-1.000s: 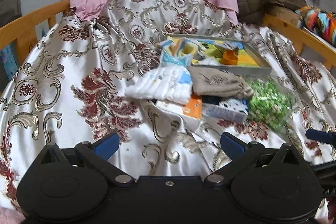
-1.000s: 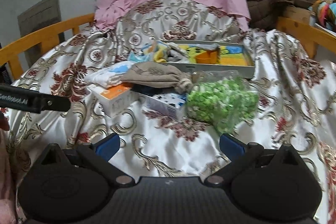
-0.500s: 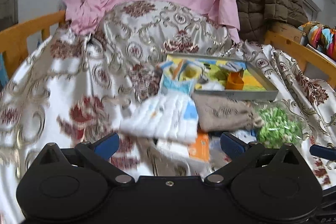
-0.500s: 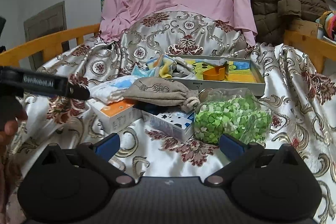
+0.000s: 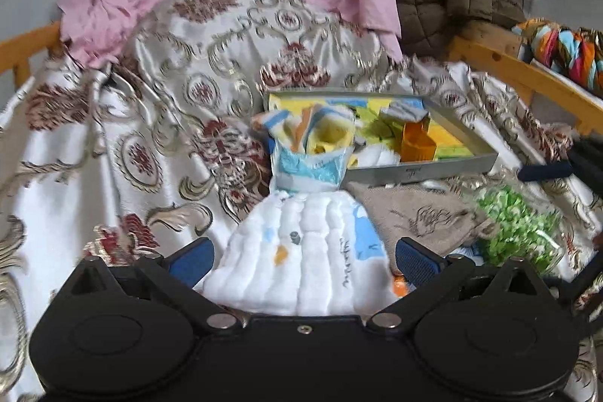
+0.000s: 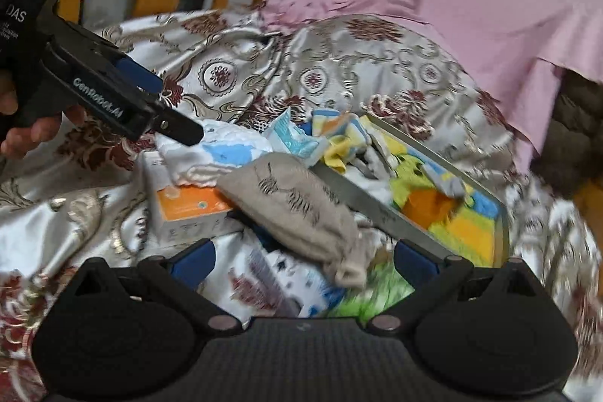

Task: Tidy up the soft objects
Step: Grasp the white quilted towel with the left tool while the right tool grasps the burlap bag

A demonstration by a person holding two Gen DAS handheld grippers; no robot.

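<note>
Left gripper [image 5: 303,260] spread wide, the white quilted cloth with blue and orange prints [image 5: 301,262] lying between its fingers on the patterned satin cover [image 5: 113,145]. Only the right wrist view shows the cloth resting on an orange-and-white box [image 6: 188,210]. Right gripper [image 6: 303,260] spread over the beige drawstring pouch [image 6: 297,206], not gripping.

"GenRobot.AI", "DAS" on left gripper [image 6: 177,108]

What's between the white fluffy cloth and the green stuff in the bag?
The left wrist view shows a beige pouch lying between the white cloth and the bag of green bits.
</note>
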